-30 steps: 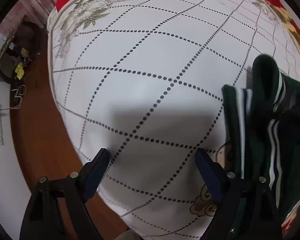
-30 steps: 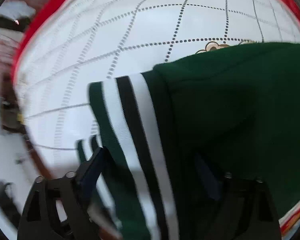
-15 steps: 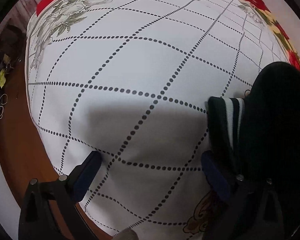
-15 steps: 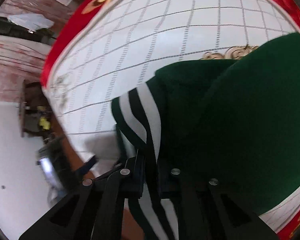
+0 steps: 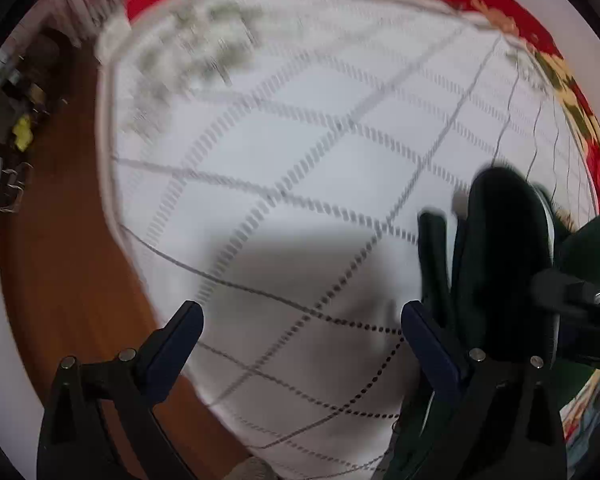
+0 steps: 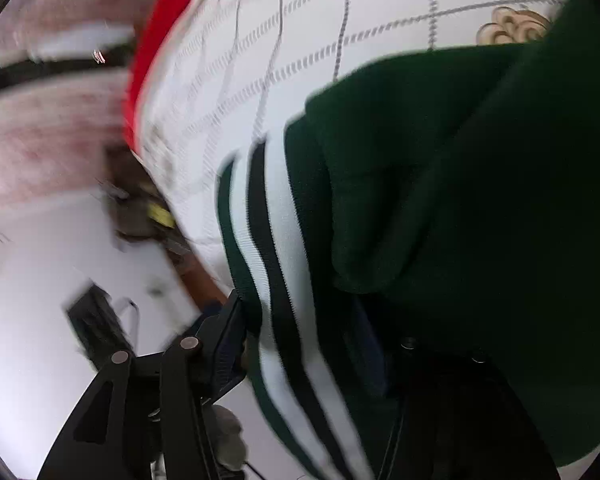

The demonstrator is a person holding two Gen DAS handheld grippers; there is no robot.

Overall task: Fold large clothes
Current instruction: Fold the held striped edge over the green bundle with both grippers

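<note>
A dark green garment (image 6: 460, 168) with a white-and-dark striped ribbed band (image 6: 272, 248) fills the right wrist view. My right gripper (image 6: 296, 332) is shut on that striped band and holds it lifted above the bed. In the left wrist view my left gripper (image 5: 300, 324) is open and empty over the white bedspread (image 5: 300, 140). The green garment (image 5: 504, 264) hangs bunched just right of its right finger (image 5: 428, 340). The other gripper's black frame (image 5: 572, 296) shows at the right edge.
The bedspread has a dotted diamond grid, a red flowered border (image 5: 560, 76) and a rounded near edge. A brown wooden floor (image 5: 60, 260) lies to the left, with clutter (image 5: 20, 128) by the white wall. Both views are motion-blurred.
My right gripper closed on the striped band and lifted it, swinging left. My left gripper stayed open and shifted over the bed beside the garment.
</note>
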